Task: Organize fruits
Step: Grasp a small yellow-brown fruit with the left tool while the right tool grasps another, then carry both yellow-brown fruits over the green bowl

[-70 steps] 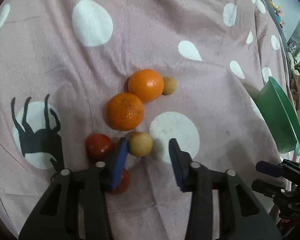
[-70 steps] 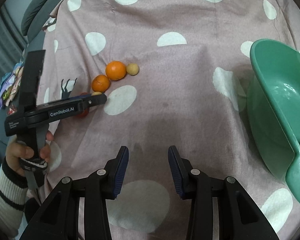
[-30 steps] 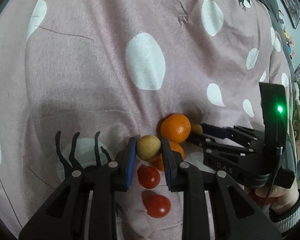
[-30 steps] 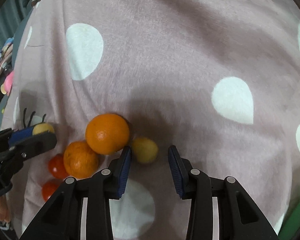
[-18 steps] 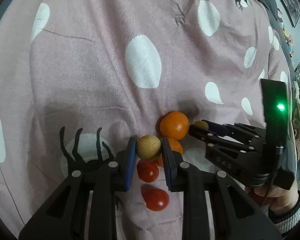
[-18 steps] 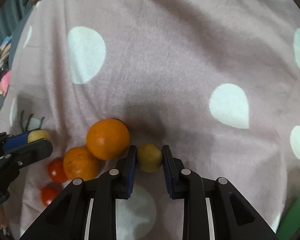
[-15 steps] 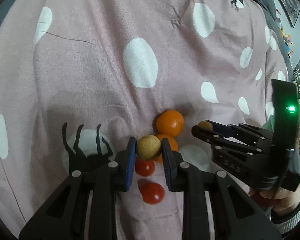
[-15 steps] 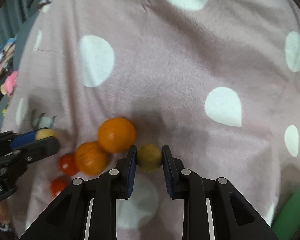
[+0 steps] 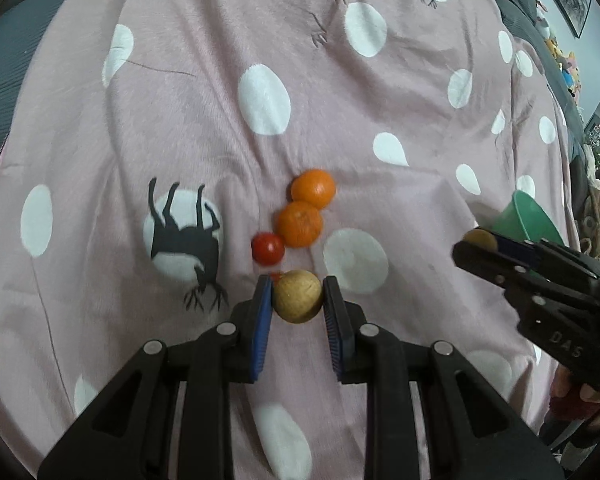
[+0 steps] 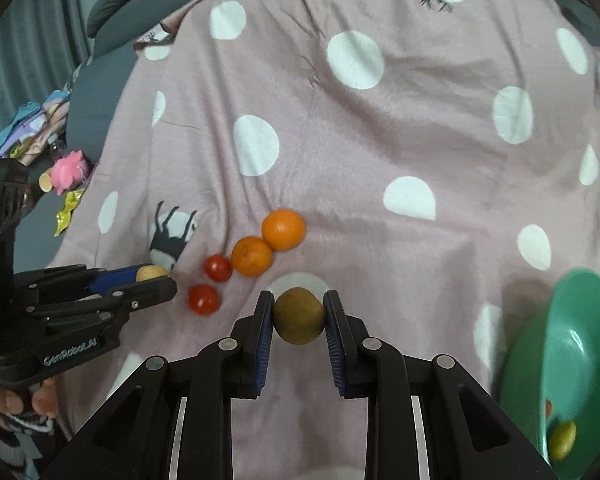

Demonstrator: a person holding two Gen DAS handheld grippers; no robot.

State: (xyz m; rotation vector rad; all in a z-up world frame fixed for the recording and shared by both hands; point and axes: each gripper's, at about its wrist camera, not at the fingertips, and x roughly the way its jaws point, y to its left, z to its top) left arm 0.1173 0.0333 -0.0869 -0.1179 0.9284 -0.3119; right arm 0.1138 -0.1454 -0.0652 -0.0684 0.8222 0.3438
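My left gripper (image 9: 298, 296) is shut on a tan round fruit (image 9: 298, 296), held above the pink spotted cloth. My right gripper (image 10: 299, 315) is shut on a brownish-yellow round fruit (image 10: 299, 315), also lifted. On the cloth lie two oranges (image 9: 313, 189) (image 9: 299, 224) and a red tomato (image 9: 267, 248); a second tomato is mostly hidden behind my left fingers. The right wrist view shows both oranges (image 10: 283, 229) (image 10: 252, 256) and both tomatoes (image 10: 217, 267) (image 10: 204, 299). A green bowl (image 10: 572, 360) at the right holds a yellow-green fruit (image 10: 562, 438).
The pink cloth (image 9: 340, 100) with white dots covers a soft, wrinkled surface. A pink toy (image 10: 70, 168) and small packets lie off the cloth's left edge. The green bowl's rim also shows at the right in the left wrist view (image 9: 526, 216).
Both grippers closed on their small round fruits and lifted them away from the cloth. The right gripper has swung toward the green bowl, which is back in its view.
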